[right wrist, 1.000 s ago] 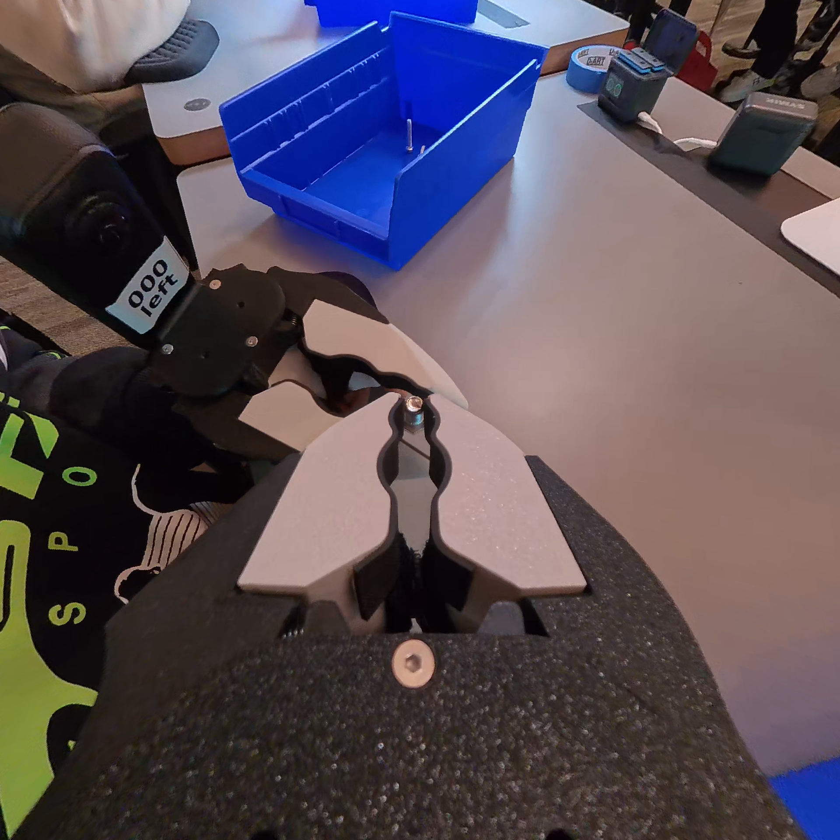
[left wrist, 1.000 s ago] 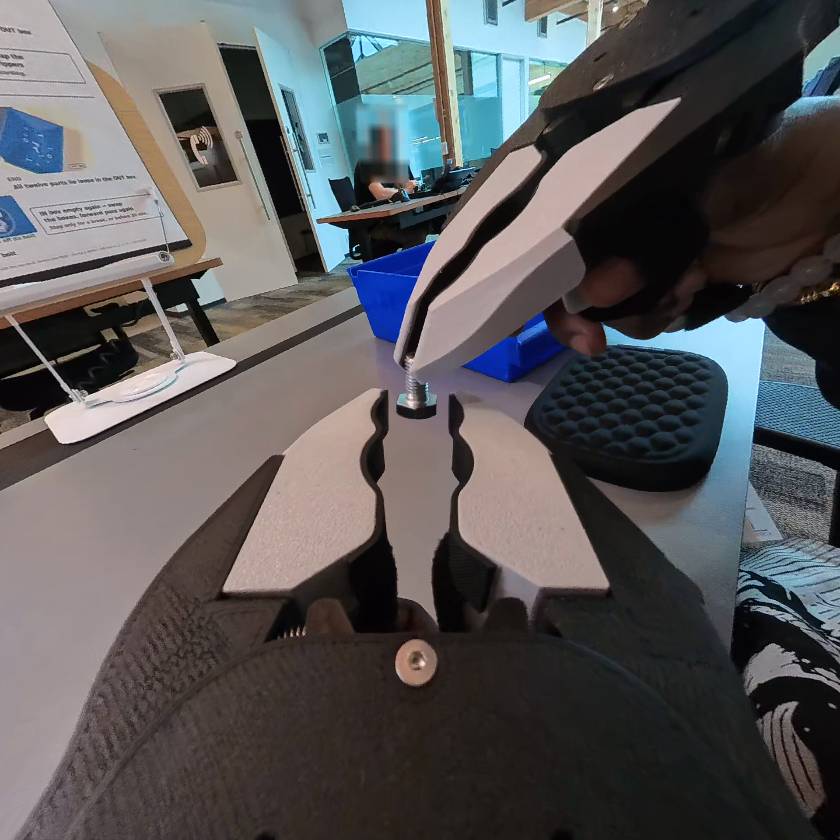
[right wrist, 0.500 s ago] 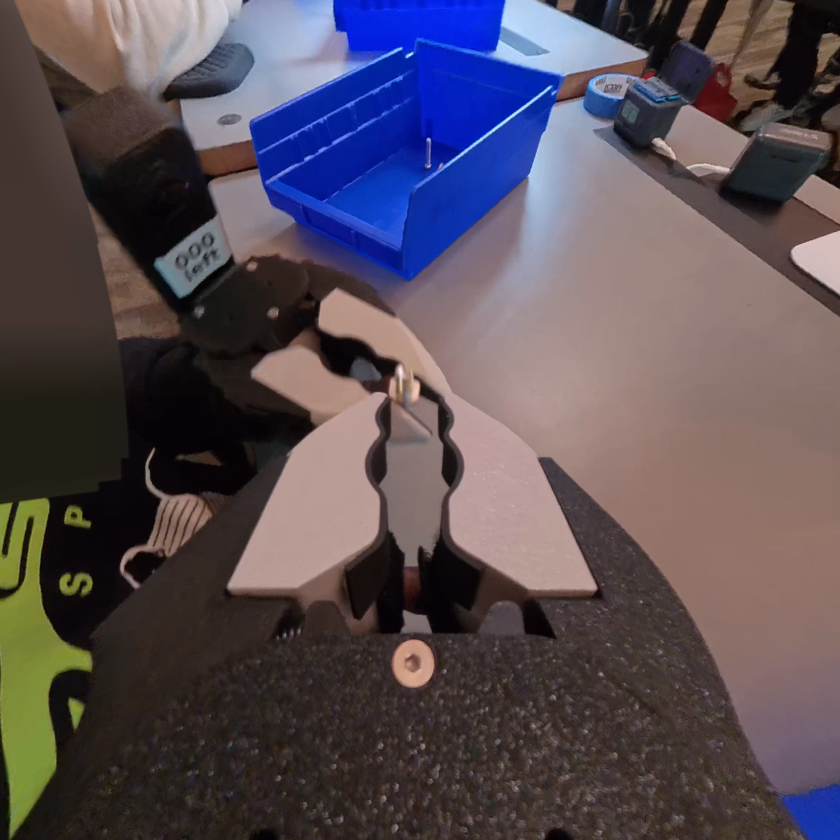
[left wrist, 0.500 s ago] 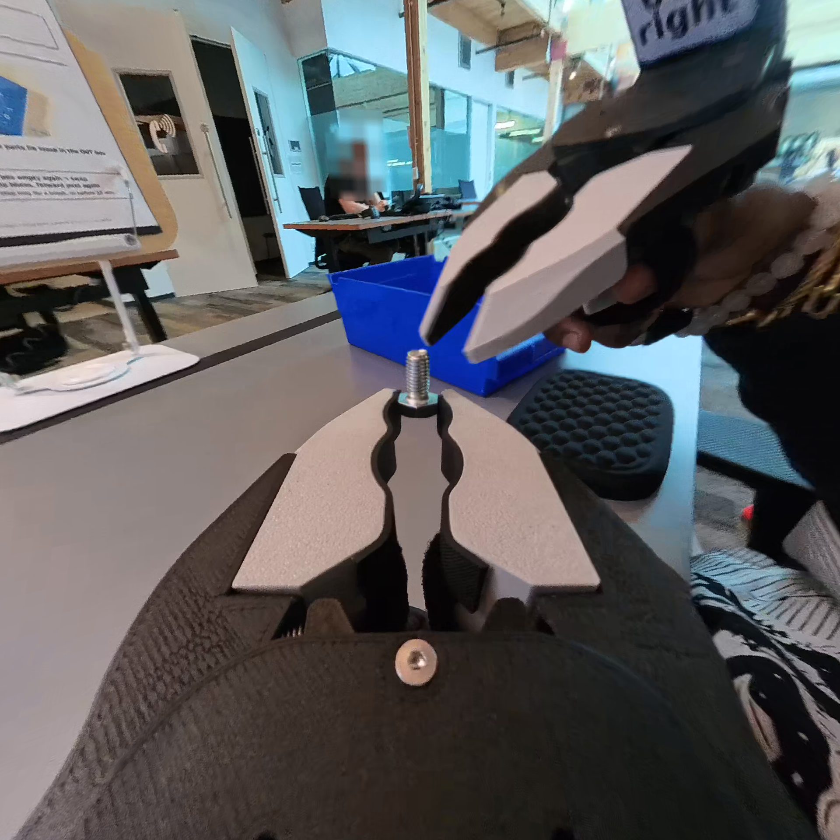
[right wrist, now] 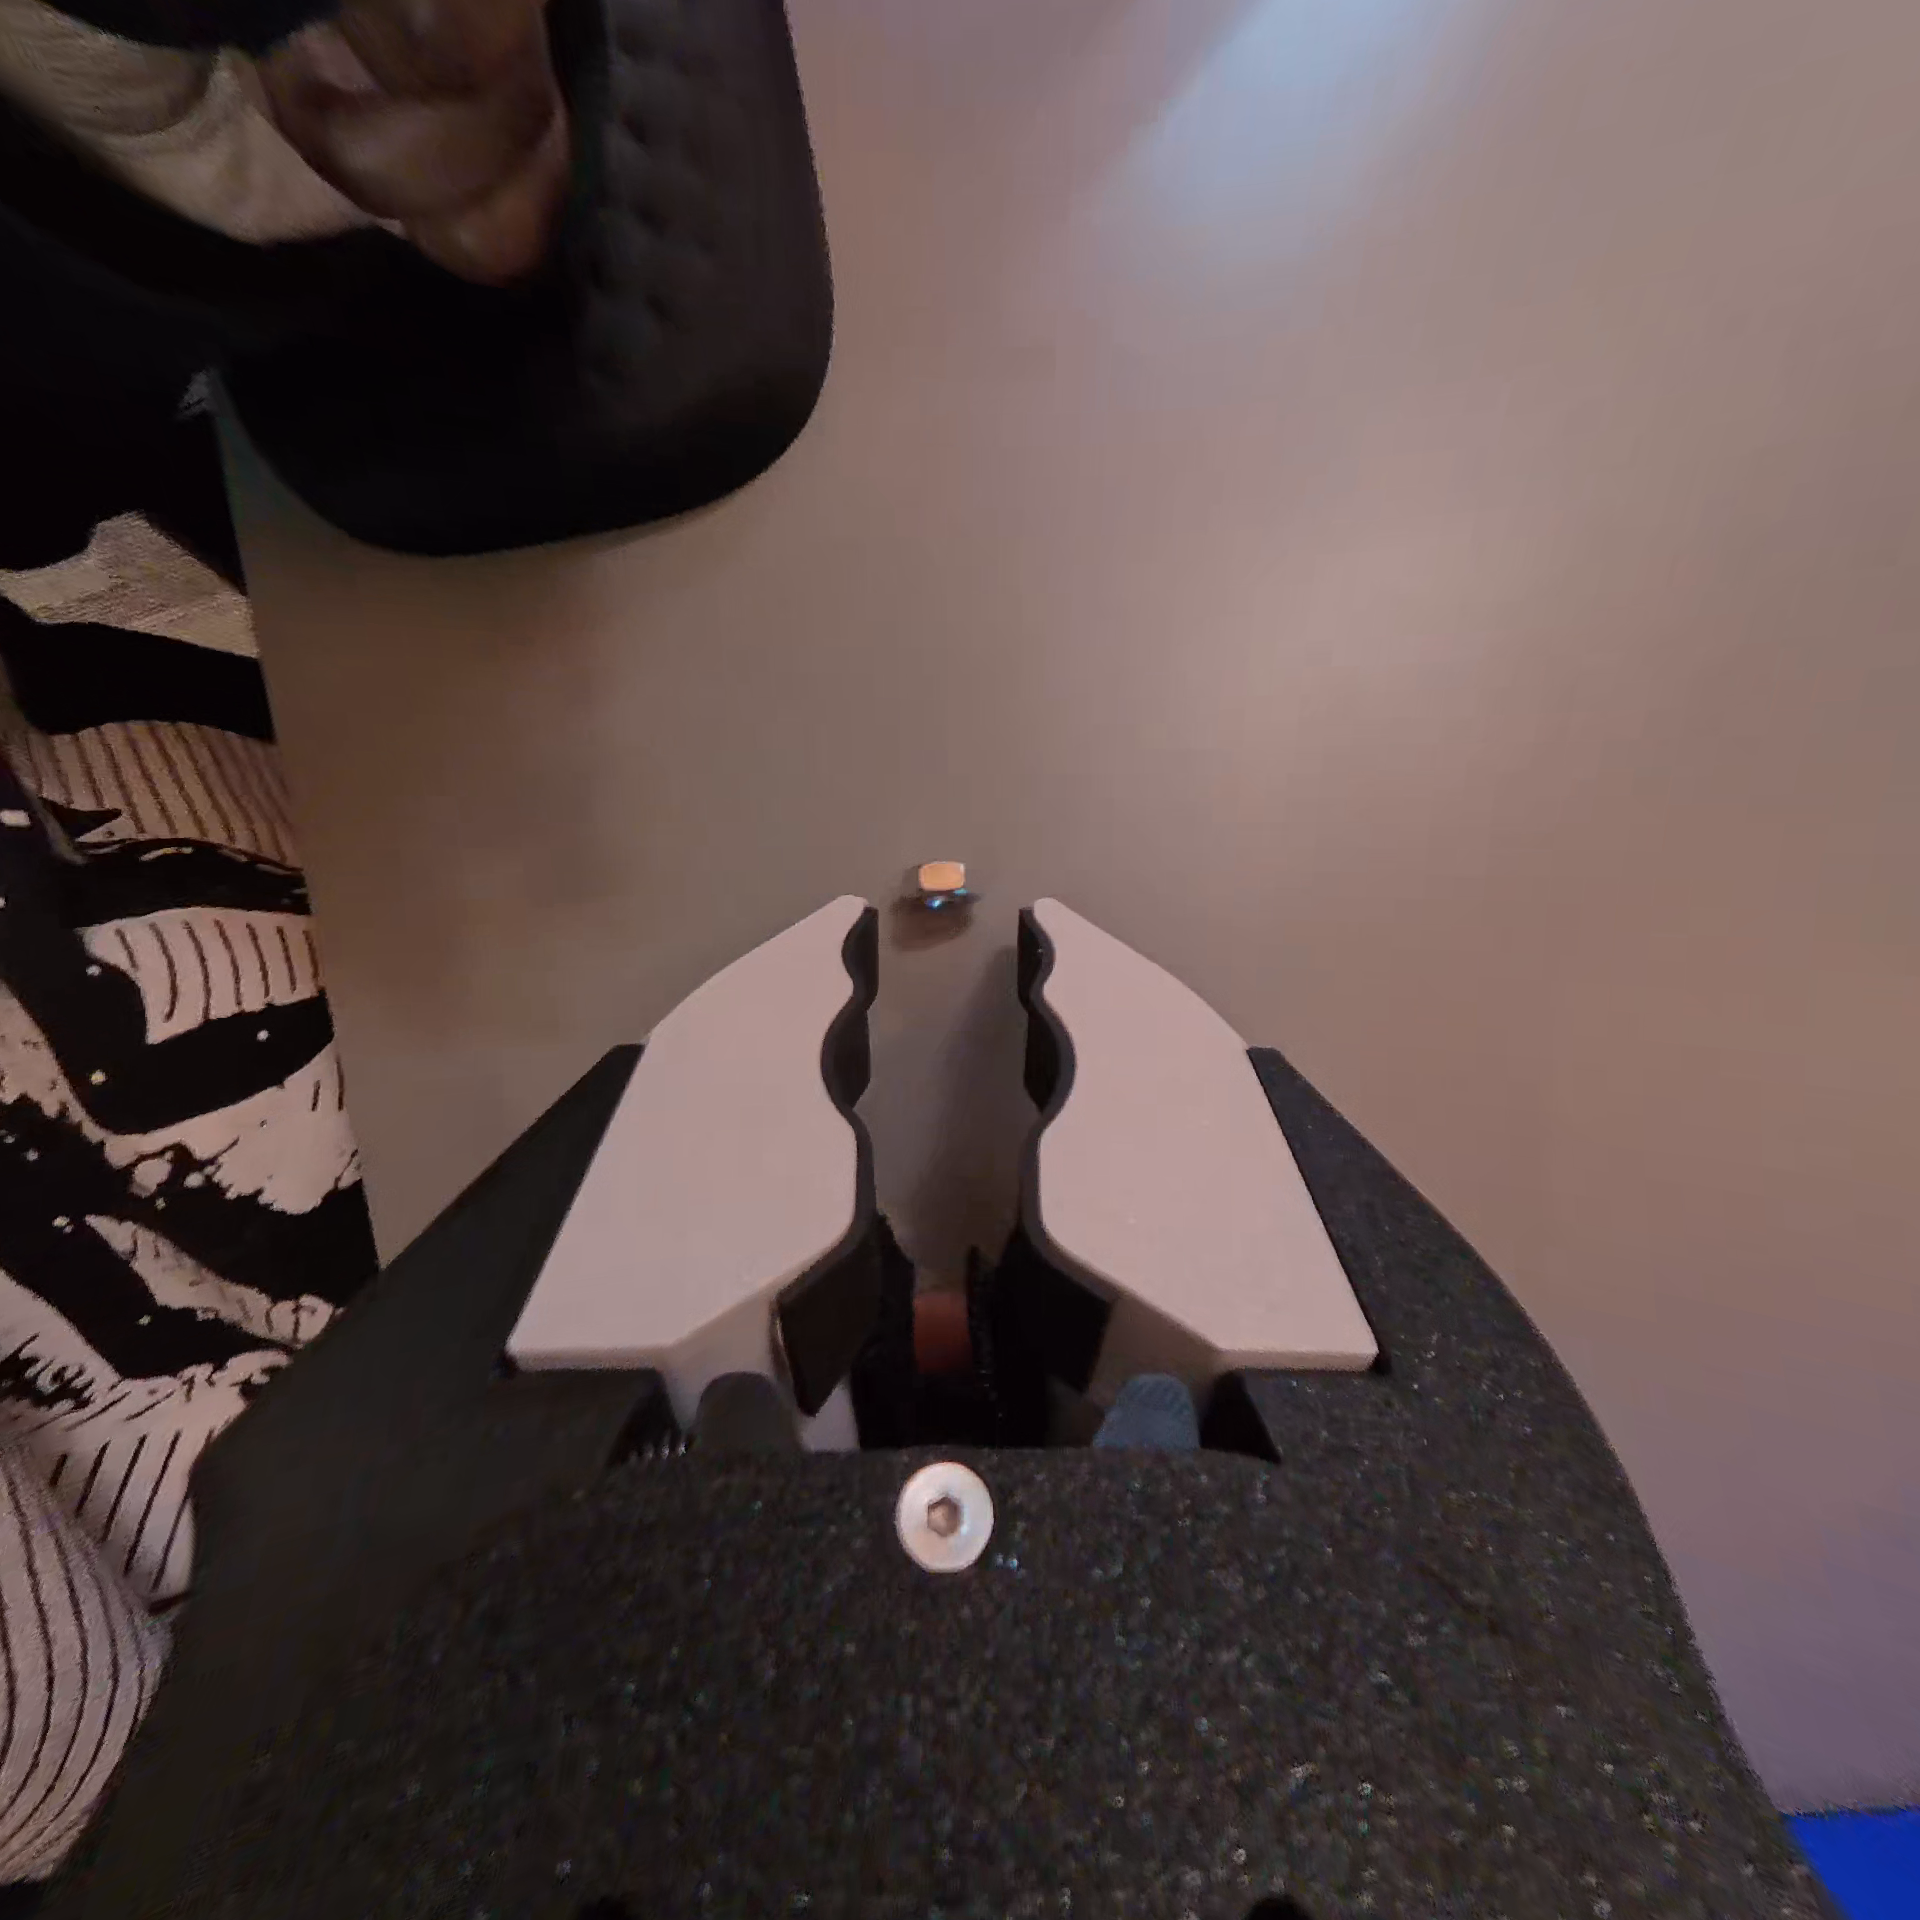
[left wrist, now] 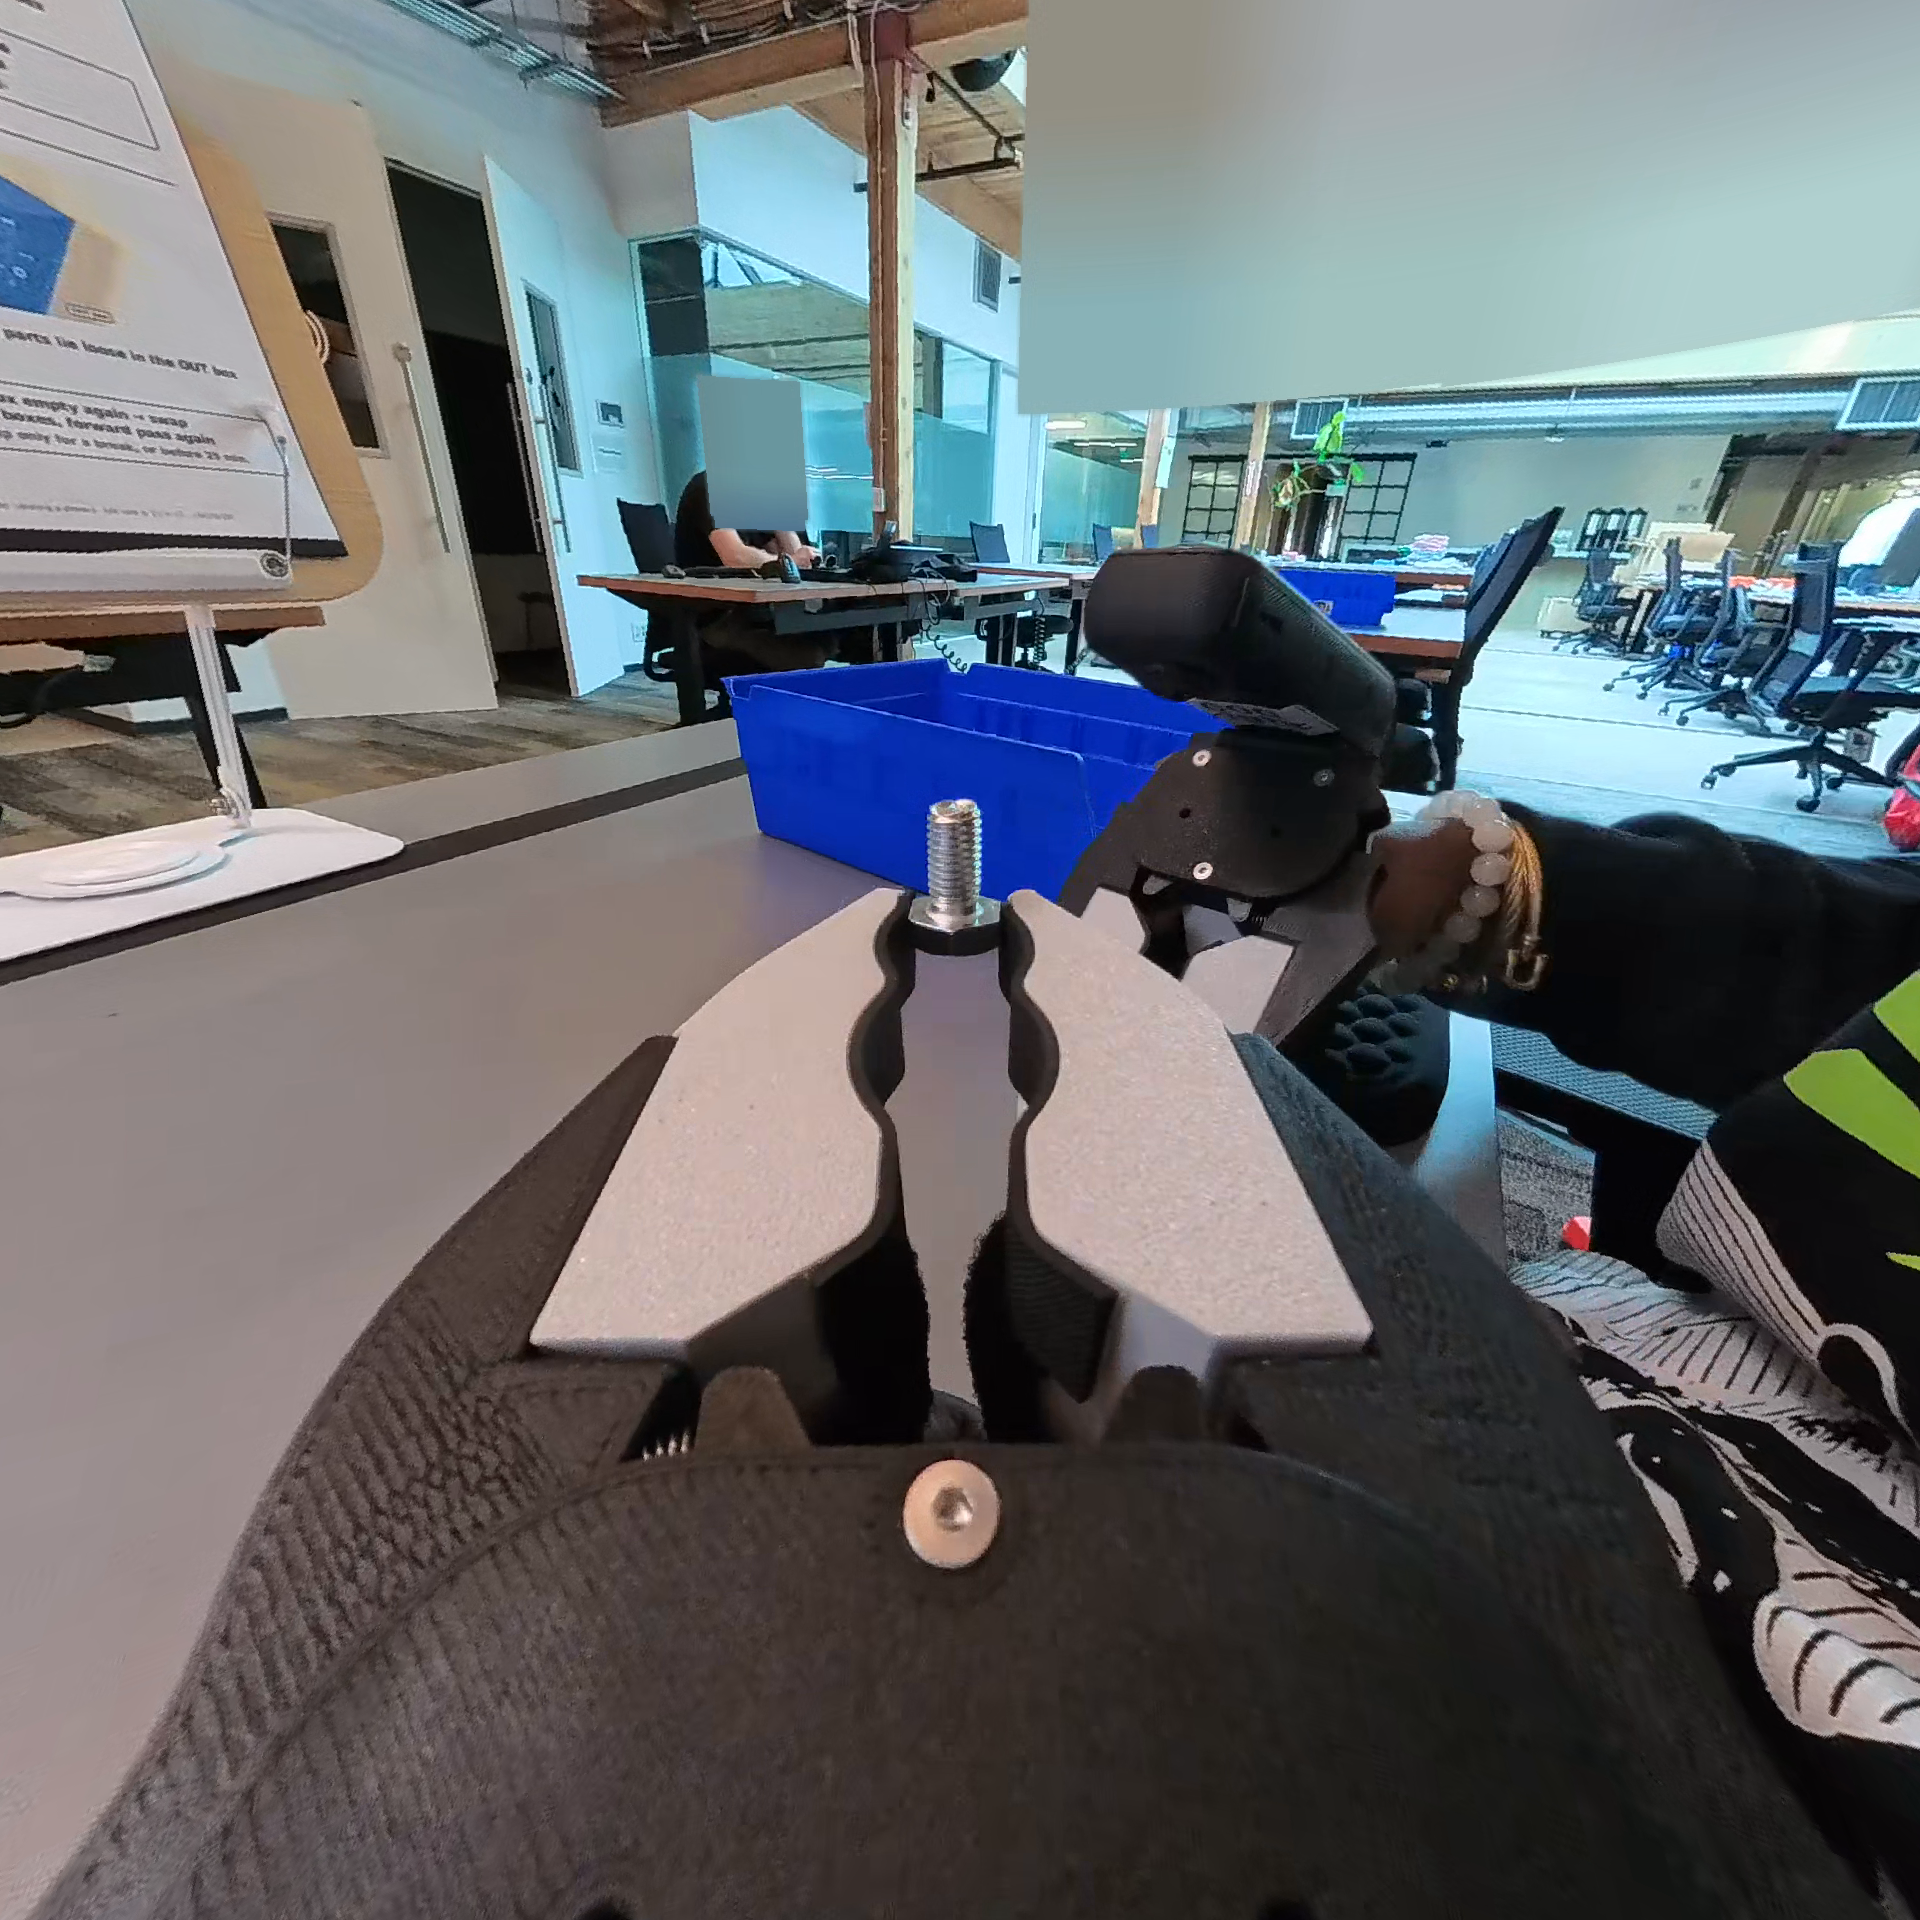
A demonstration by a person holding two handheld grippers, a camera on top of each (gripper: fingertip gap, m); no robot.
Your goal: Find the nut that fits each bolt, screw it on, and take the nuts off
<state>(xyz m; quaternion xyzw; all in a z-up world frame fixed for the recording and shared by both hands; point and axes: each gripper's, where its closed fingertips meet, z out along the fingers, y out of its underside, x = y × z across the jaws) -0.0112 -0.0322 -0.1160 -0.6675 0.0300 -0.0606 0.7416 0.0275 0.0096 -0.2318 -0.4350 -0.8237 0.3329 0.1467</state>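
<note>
Hiding the top right of the left wrist view is a flat grey patch, and the right gripper (left wrist: 1195, 935) at about 2 o'clock shows only its black body – its fingertips sit behind the left gripper's own right finger (left wrist: 1132, 1132). The blue bin (left wrist: 914, 790) at 12 o'clock is seen side-on, so whatever lies inside cannot be made out. A dimpled black pad (left wrist: 1371, 1049) is mostly covered by the gripper and a sleeve.

The left gripper (left wrist: 954, 935) is closed on the hexagonal head of a silver bolt (left wrist: 954, 852), both pads pressing its sides, the threaded shank upright and bare. The bolt is held at the fingertips over the grey table (left wrist: 312, 1039).

In the blurred right wrist view, the right gripper (right wrist: 945, 914) has its fingers spread apart with nothing between them – a small silver nut (right wrist: 940, 883) lies on the table just past the tips at 12 o'clock, touching neither pad. The black pad (right wrist: 582, 343) is cut off at 11 o'clock
</note>
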